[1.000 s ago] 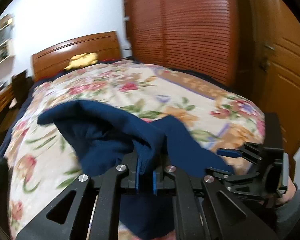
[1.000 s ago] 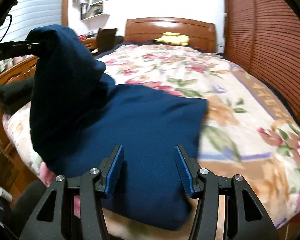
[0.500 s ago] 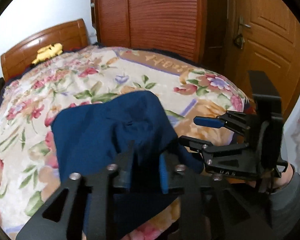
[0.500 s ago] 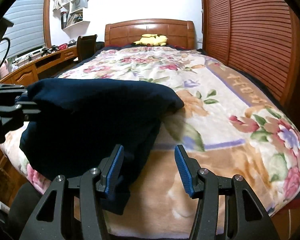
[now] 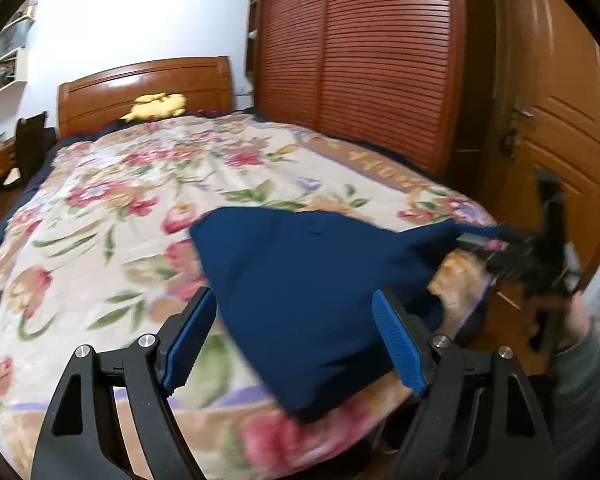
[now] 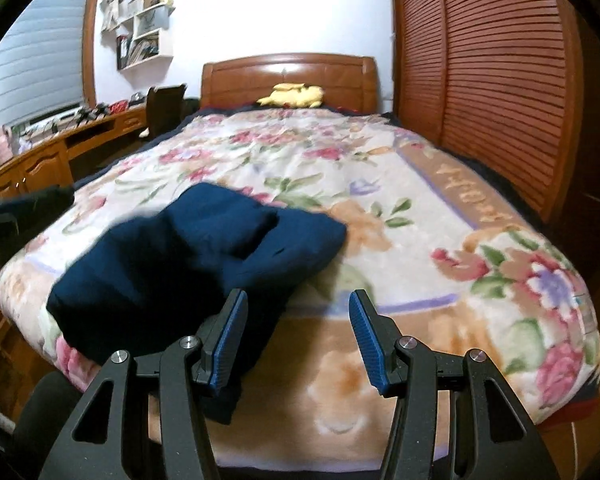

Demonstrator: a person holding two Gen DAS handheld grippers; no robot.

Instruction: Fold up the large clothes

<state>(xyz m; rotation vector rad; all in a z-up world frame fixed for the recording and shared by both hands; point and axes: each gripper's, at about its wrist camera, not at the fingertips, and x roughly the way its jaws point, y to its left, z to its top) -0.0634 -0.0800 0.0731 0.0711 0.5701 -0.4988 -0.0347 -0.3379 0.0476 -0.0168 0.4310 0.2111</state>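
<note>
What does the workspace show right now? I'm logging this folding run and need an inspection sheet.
Surface: bed with a floral blanket, blurred by motion.
Job's things: navy garment, loosely folded near the foot of the bed, lying on the blanket.
Clutter: yellow plush toy at the headboard.
Grippers: left gripper open, garment beyond its jaws; right gripper open at the garment's edge, contact unclear.
Cables: nothing seen.
Surroundings: louvred wardrobe doors, wooden door, desk, chair, wall shelves.
</note>
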